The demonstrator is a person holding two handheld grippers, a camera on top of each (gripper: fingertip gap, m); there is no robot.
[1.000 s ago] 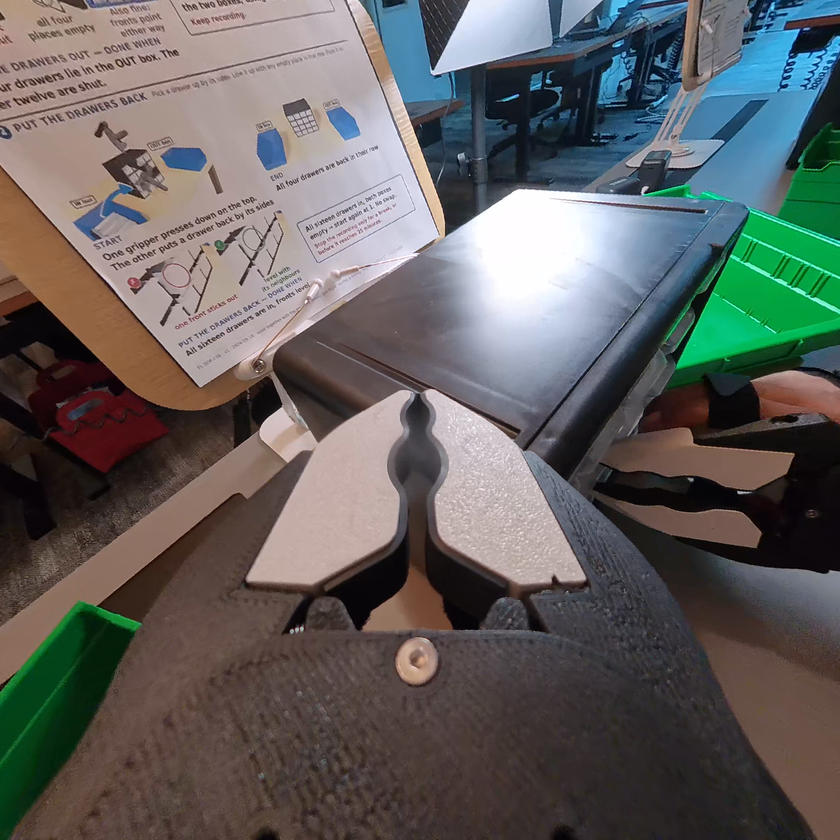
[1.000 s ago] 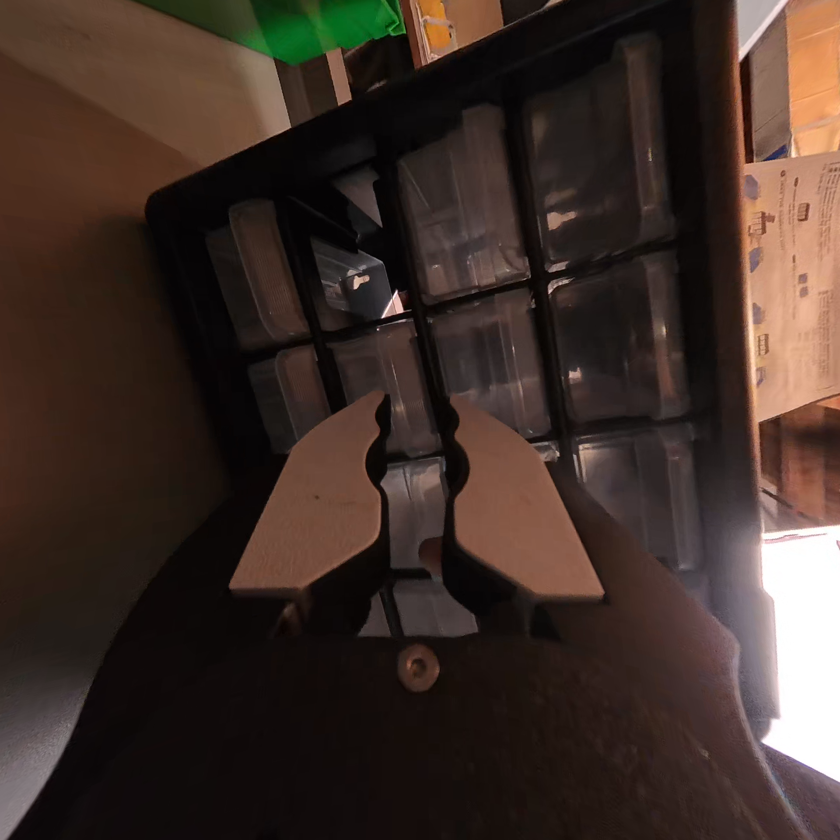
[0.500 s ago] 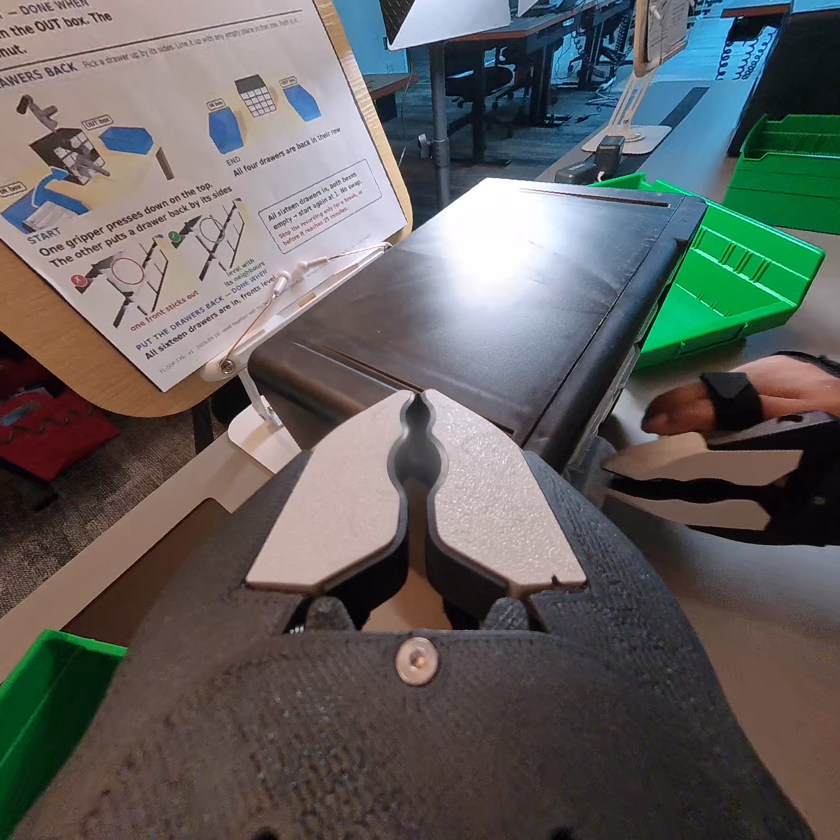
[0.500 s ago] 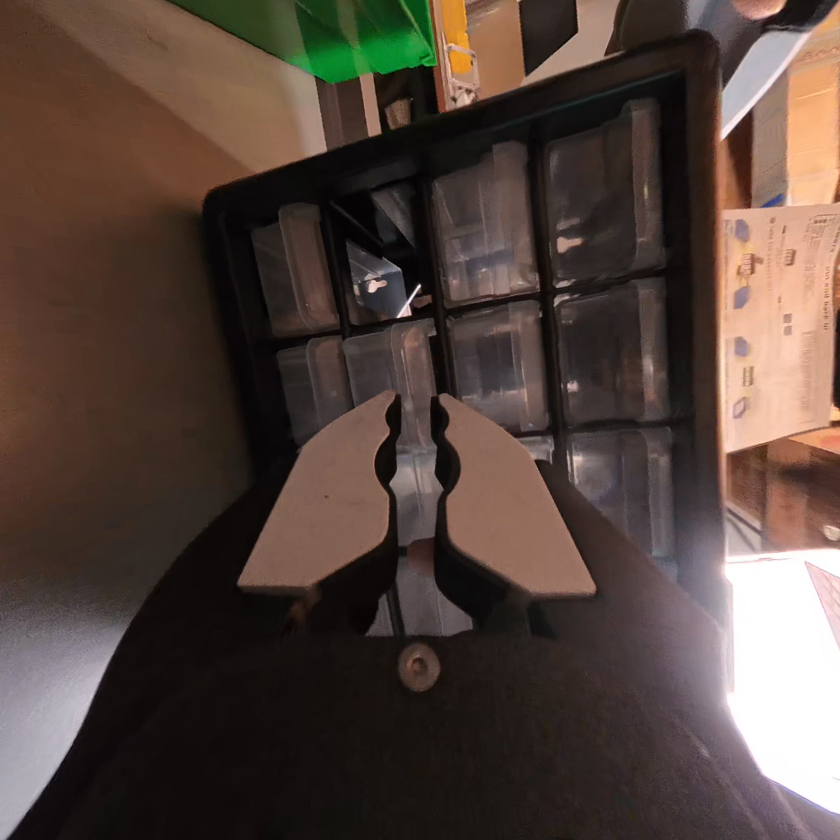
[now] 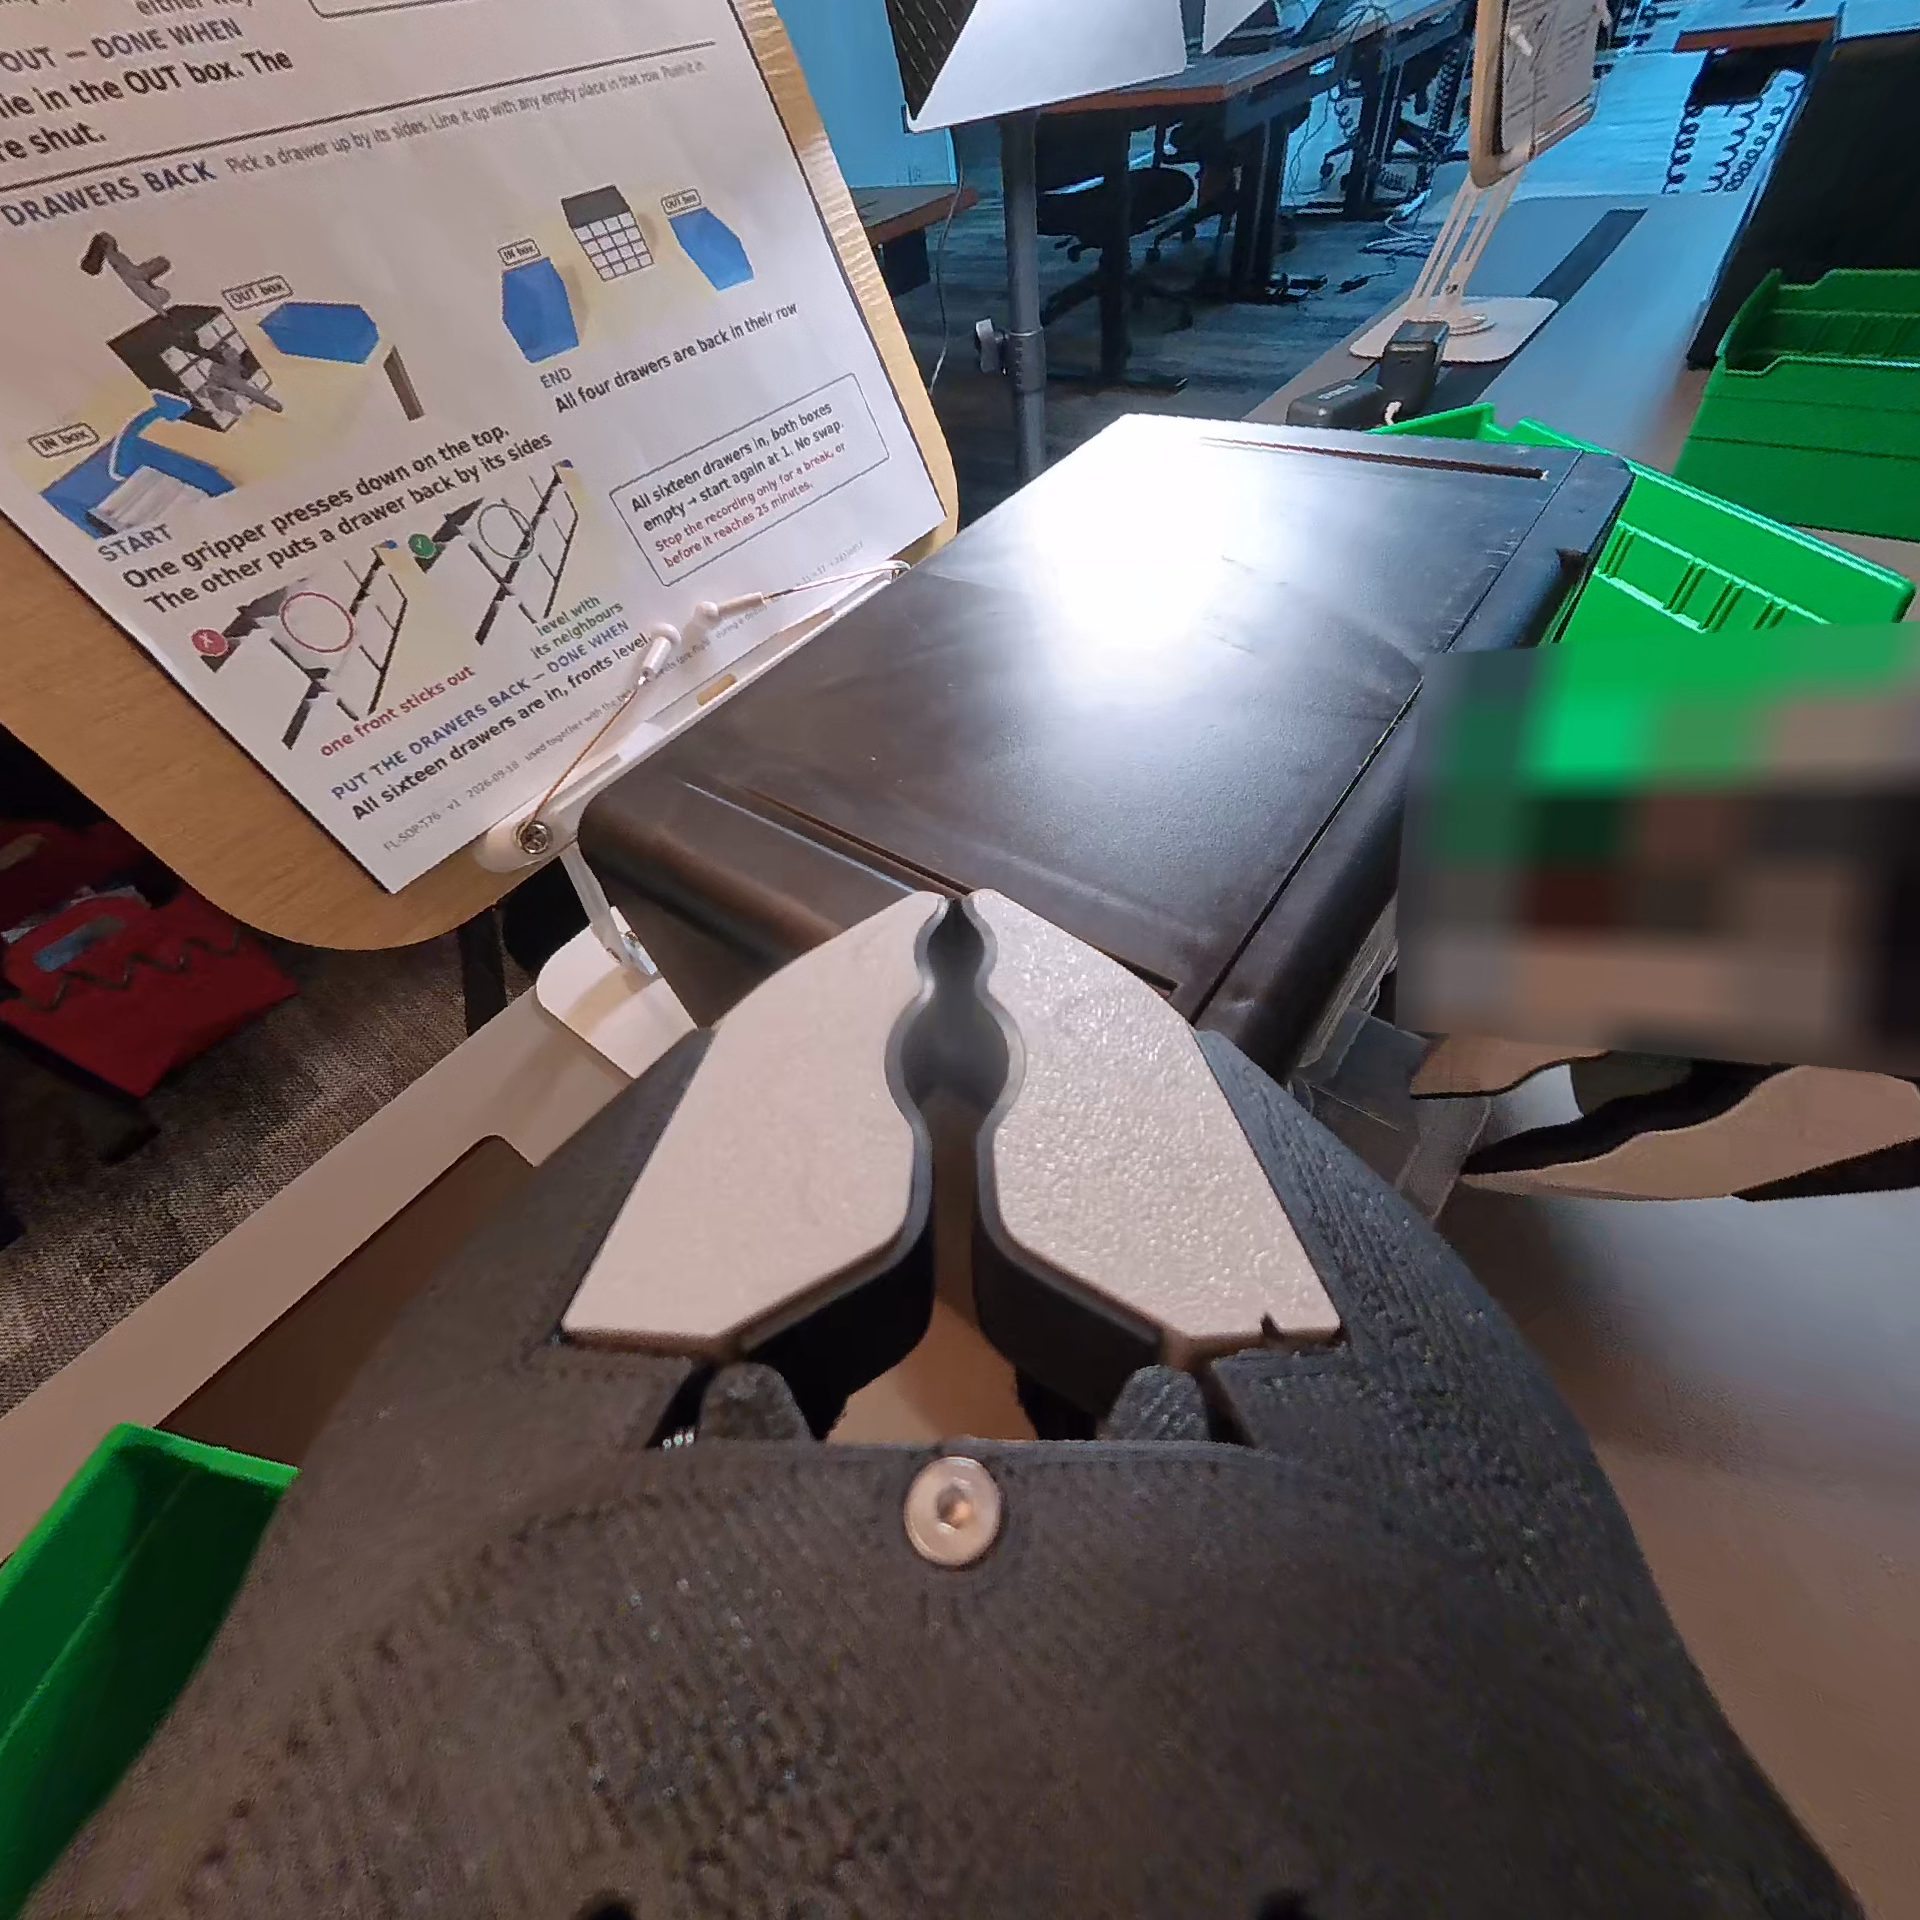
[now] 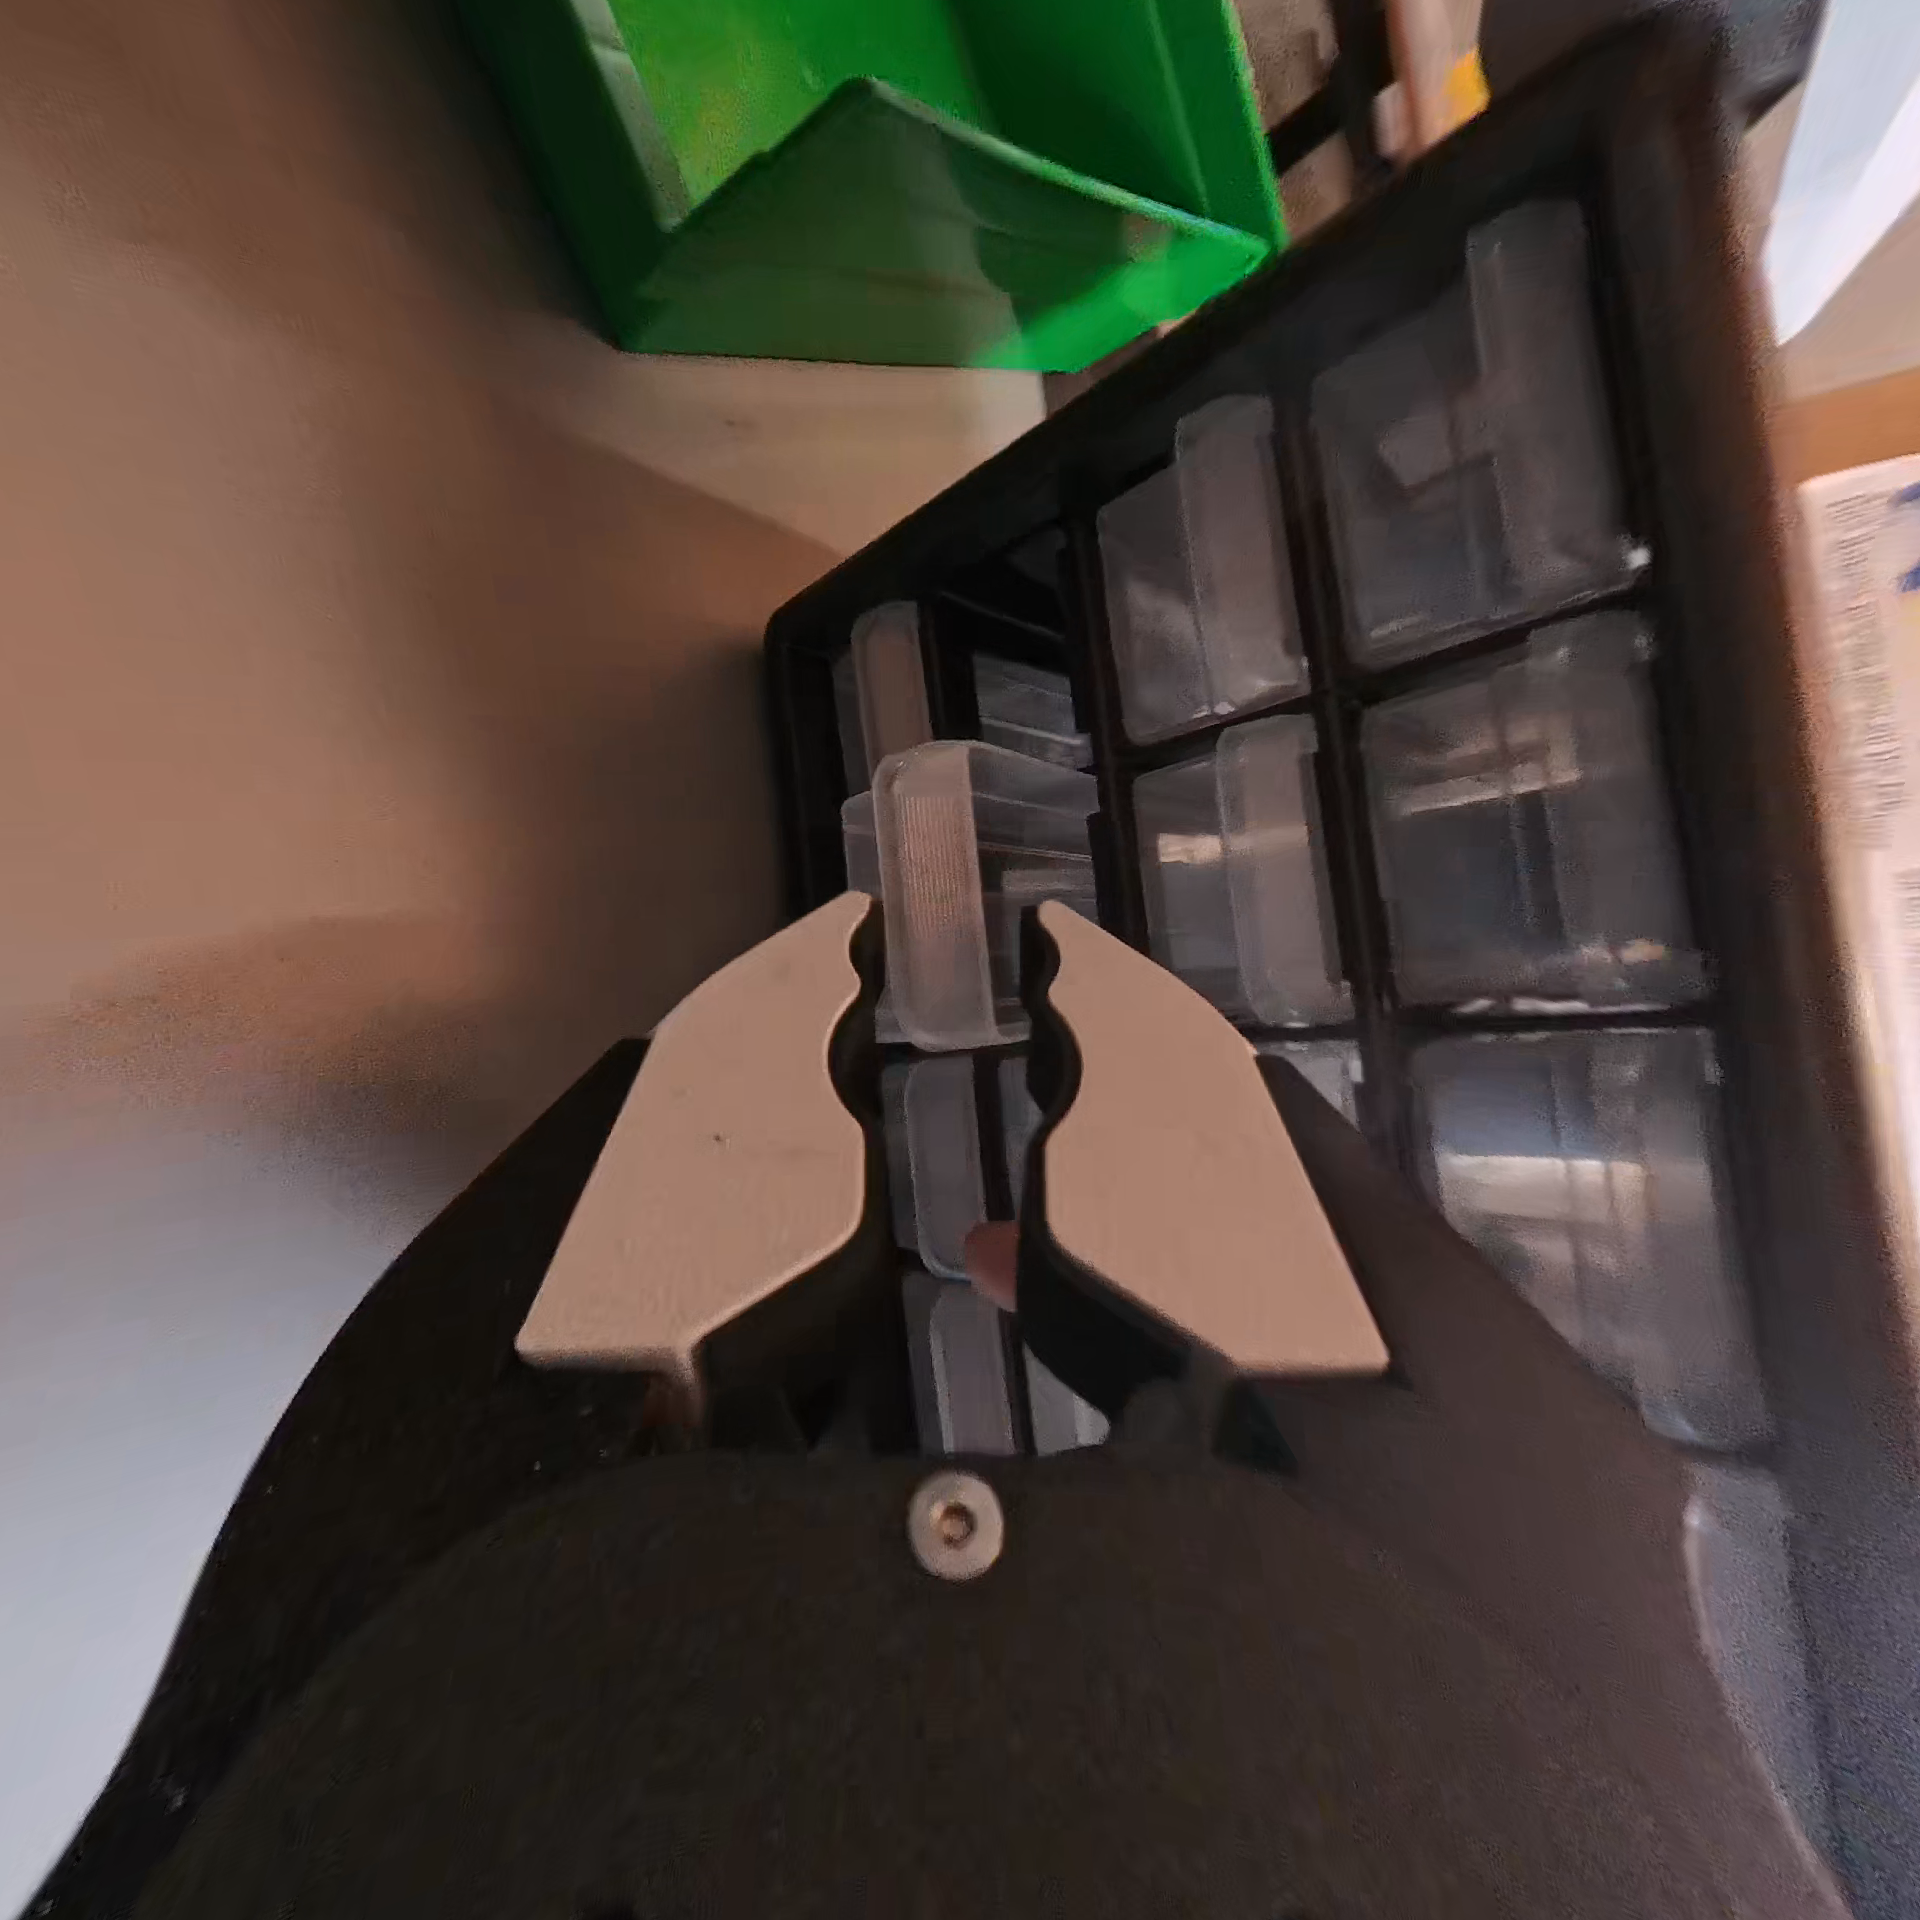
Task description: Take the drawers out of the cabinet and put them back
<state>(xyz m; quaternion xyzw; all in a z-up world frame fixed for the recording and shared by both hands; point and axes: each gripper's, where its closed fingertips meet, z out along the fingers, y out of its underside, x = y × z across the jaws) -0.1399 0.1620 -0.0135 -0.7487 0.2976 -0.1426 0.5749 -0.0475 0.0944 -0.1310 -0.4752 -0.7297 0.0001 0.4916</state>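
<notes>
The black cabinet [image 5: 1143, 675] stands on the table, and my left gripper [image 5: 954, 914] is shut and empty at the near corner of its top. In the right wrist view the cabinet front [image 6: 1714, 727] shows rows of clear drawers. My right gripper [image 6: 951, 914] is shut on the handle of one clear drawer [image 6: 928, 883] in the row nearest the table. That drawer sticks out of the front. The slot [image 6: 1023, 623] beside it looks dark and open. The right gripper's fingers [image 5: 1558, 1122] also show at the cabinet front in the left wrist view.
A green bin [image 5: 1714, 592] lies behind the cabinet on the right, and another green bin [image 5: 83, 1558] sits at the lower left. An instruction board [image 5: 416, 416] stands left of the cabinet. A green bin [image 6: 935, 208] shows beyond the cabinet in the right wrist view.
My right gripper moved in to the cabinet front, its jaws widened and closed around a drawer handle, and that drawer now sticks out. The left gripper stayed shut on the cabinet top.
</notes>
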